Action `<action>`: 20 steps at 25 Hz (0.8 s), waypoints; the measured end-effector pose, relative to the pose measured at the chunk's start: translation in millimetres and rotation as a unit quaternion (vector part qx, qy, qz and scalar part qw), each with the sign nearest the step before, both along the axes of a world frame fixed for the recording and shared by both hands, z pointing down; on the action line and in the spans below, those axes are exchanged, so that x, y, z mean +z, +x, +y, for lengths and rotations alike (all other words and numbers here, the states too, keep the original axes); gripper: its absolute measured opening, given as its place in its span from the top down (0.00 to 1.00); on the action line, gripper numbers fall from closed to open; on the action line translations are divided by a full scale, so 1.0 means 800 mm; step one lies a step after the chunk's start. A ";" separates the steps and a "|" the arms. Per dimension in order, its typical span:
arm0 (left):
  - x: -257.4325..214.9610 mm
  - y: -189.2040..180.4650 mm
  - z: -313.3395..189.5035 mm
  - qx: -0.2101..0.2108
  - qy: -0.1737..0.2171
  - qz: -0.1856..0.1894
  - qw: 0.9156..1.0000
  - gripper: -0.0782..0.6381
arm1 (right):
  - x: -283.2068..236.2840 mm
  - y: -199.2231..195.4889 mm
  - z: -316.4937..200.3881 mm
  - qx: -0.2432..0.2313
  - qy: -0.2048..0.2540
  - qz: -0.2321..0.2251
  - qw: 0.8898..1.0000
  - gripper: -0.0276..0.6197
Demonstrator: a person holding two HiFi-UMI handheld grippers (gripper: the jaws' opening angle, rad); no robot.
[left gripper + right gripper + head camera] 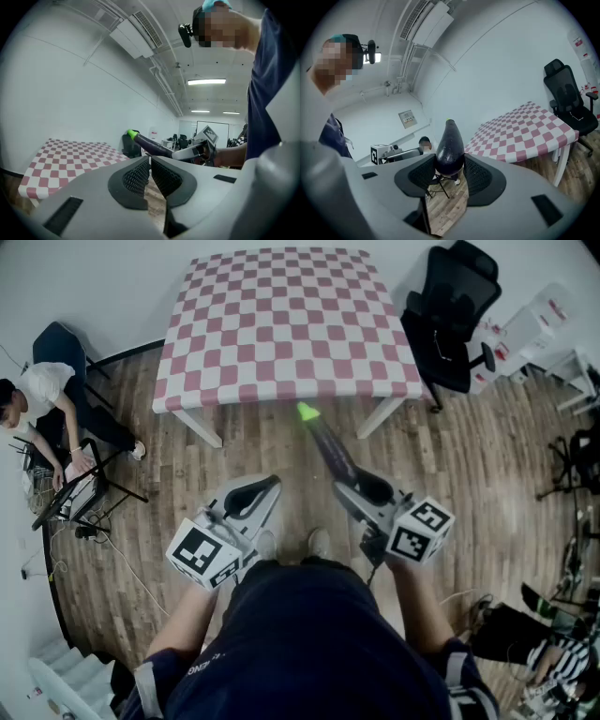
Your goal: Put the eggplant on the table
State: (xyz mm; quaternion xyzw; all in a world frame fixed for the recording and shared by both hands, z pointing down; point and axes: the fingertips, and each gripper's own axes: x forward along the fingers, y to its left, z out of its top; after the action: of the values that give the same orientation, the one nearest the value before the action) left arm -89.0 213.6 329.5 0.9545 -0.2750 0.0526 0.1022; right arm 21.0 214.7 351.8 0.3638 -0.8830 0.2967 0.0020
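A long dark purple eggplant point(330, 451) with a bright green tip sticks out forward from my right gripper point(349, 486), which is shut on its thick end. In the right gripper view the eggplant point(450, 145) sits between the two black pads point(423, 174) and points up and away. It hangs over the wooden floor, short of the table point(281, 334) with the pink-and-white checked cloth. My left gripper point(272, 486) is held level beside it, jaws shut on nothing point(150, 161). In the left gripper view, the eggplant point(152, 144) shows to the right of the table point(70, 157).
A black office chair point(450, 315) stands at the table's right corner. A person point(47, 399) sits at the left by a small stand. White boxes point(534, 329) lie at the far right. Wooden floor point(281, 451) lies between me and the table.
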 end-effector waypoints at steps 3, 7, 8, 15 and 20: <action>-0.002 0.001 -0.007 0.003 -0.002 -0.001 1.000 0.84 | -0.003 0.000 -0.006 0.001 0.000 0.000 1.000 0.65; 0.002 0.005 -0.013 0.009 -0.004 -0.004 1.000 0.84 | 0.002 0.003 -0.013 0.010 -0.006 -0.007 1.000 0.65; 0.004 0.006 -0.015 0.010 -0.005 -0.005 1.000 0.84 | 0.005 0.005 -0.016 0.013 -0.010 -0.012 1.000 0.65; 0.012 0.025 -0.023 0.011 -0.013 -0.013 1.000 0.84 | 0.010 0.033 -0.027 0.023 -0.020 -0.037 0.999 0.65; 0.004 0.056 -0.029 0.009 -0.004 -0.015 1.000 0.84 | 0.018 0.070 -0.032 0.025 -0.028 -0.033 0.999 0.65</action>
State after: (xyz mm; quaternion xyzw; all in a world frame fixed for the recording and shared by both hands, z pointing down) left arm -43.9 190.7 332.7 0.9556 -0.2680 0.0687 0.1015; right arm 77.1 189.3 365.8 0.3759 -0.8646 0.3325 -0.0242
